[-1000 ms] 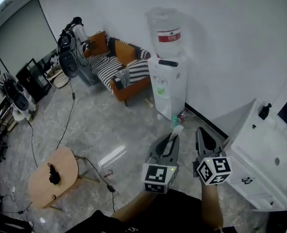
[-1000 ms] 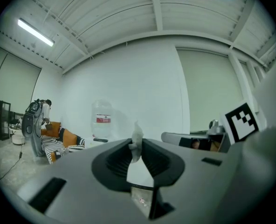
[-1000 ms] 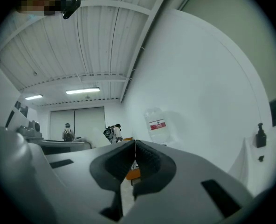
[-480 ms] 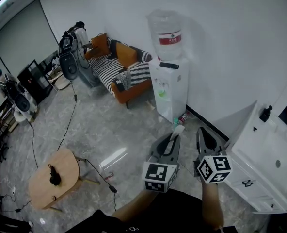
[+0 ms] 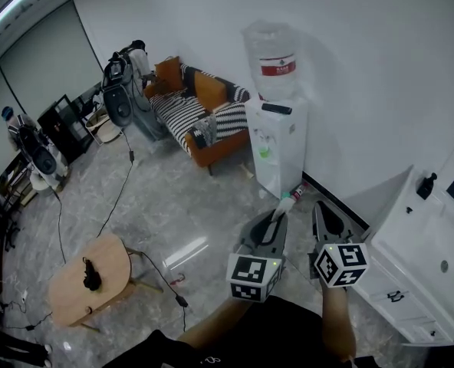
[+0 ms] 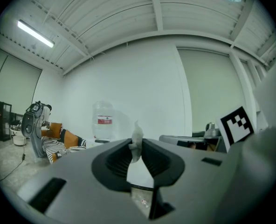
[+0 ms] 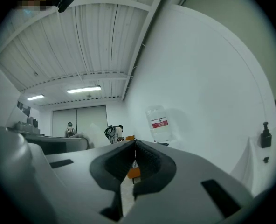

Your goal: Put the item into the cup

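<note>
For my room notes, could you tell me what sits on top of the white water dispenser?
A clear water bottle with a red label stands on the white water dispenser; a flat black object lies at its base. The bottle's neck is hidden.

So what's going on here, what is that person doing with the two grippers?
A person stands in a room with a gripper in each hand. The left gripper is clamped on a small white crumpled piece of tissue, held in the air towards the white water dispenser. The right gripper is shut and empty beside it. No cup shows in any view.
</note>
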`<state>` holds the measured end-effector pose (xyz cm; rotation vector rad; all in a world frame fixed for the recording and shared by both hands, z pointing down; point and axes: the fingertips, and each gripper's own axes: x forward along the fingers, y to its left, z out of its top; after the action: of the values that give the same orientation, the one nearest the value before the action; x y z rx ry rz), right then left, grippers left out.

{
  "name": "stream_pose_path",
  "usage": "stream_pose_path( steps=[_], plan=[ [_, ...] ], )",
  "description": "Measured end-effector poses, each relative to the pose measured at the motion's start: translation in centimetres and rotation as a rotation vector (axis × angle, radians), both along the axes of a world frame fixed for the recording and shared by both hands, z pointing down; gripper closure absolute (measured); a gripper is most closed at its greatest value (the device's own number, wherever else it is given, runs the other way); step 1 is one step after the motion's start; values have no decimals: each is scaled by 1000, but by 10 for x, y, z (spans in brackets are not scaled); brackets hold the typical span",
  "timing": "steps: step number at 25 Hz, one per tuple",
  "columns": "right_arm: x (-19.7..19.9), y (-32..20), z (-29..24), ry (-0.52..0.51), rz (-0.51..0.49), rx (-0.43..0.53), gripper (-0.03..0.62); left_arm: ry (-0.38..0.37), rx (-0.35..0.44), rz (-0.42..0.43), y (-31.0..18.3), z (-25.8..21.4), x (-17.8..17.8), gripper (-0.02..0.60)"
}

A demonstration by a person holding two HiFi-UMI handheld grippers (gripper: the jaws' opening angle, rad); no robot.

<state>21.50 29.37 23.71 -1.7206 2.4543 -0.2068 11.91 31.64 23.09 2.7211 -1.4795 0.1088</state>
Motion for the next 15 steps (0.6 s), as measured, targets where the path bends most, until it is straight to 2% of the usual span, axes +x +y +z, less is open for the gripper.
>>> stream_pose_path(
  steps=[4,10,15],
  plan=[
    [-1,1,-1,37,11,6,583,4,5,-13,-4,-4,-7,517],
    [4,-9,-6,-18,3,15,583,31,17,11,-15,-11,-4,517],
    [-3,-15,0,11,-15,-8,583,66,11,1,-28,-11,-10,517]
  ],
)
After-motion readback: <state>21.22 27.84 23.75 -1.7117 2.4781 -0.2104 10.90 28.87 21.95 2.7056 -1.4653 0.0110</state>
